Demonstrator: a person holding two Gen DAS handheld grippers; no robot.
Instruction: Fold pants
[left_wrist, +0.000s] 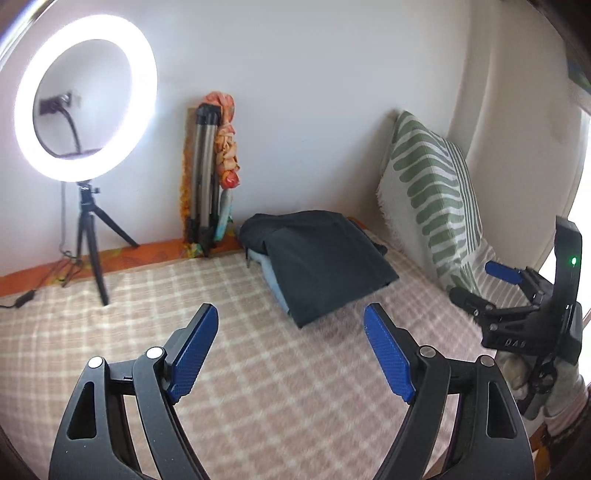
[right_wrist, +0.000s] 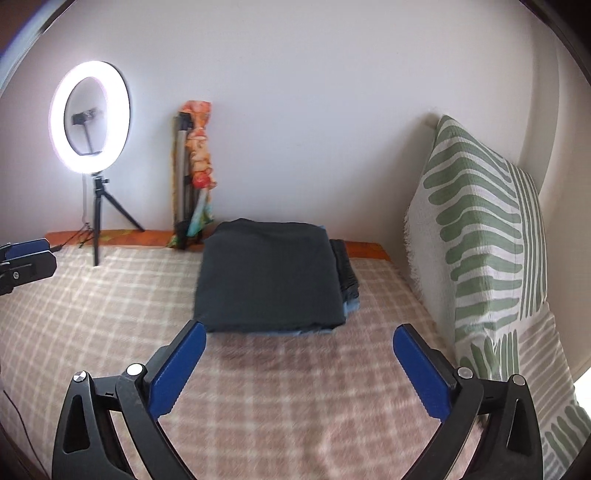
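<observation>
The left gripper (left_wrist: 290, 350) is standing with its blue pads spread wide and nothing between them; only the checked blanket (left_wrist: 258, 387) is showing below. The right gripper (right_wrist: 299, 365) is likewise splayed fully and carrying nothing. Neither is touching any cloth.

From the right gripper, at twelve o'clock and just beyond the fingertips, the dark pants (right_wrist: 269, 275) are lying as a flat squared packet, resting on top of a pale blue folded garment (right_wrist: 351, 306), with a ribbed dark one (right_wrist: 345, 266) showing at the stack's three o'clock edge. In the left wrist view the same stack is sitting at one o'clock.

Judgement: the folding is appearing complete, the packet placed and released; no unfolded pants are showing, so nothing visible remains.

Count: two grippers, one stack with three garments discernible, one lit ring light (right_wrist: 90, 118) on its tripod at ten o'clock, one folded tripod (right_wrist: 184, 177) against the wall, one green-striped pillow (right_wrist: 480, 240) at three o'clock.
</observation>
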